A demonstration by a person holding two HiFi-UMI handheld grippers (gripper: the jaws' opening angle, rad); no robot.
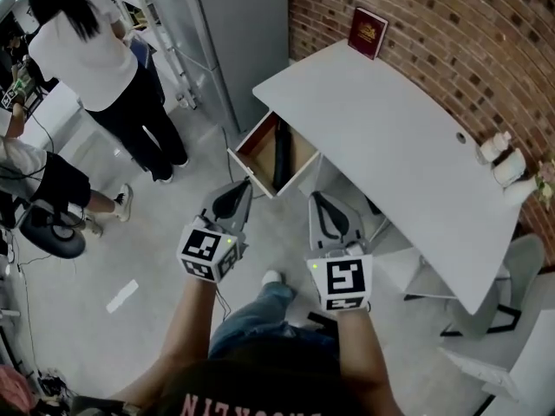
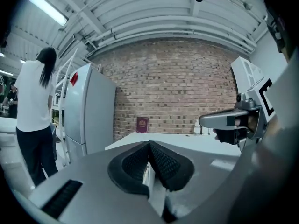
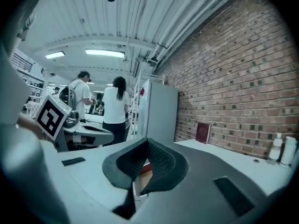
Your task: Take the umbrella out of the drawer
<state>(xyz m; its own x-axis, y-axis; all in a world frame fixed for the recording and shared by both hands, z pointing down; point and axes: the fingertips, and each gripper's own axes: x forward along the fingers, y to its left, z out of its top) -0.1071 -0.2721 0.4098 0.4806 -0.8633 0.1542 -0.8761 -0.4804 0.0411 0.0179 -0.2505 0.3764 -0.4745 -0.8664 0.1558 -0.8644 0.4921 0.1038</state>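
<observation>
In the head view the white desk's drawer (image 1: 249, 143) stands pulled out, and a dark folded umbrella (image 1: 283, 152) lies along its right side. My left gripper (image 1: 245, 185) hangs just short of the drawer's front edge, jaws shut and empty. My right gripper (image 1: 316, 198) is level with it, a little to the right below the desk's edge, also shut with nothing in it. The left gripper view has its own shut jaws (image 2: 149, 146) aimed at the desk, with the right gripper (image 2: 232, 122) at its right. The right gripper's shut jaws (image 3: 148, 143) fill the middle of its own view.
On the white desk (image 1: 390, 137) a maroon book (image 1: 367, 33) leans against the brick wall, and white bottles (image 1: 500, 158) stand at the right. A grey fridge (image 1: 236, 33) stands left of the desk. A person in a white top (image 1: 87, 50) stands at the far left. White chairs (image 1: 512, 354) are at the lower right.
</observation>
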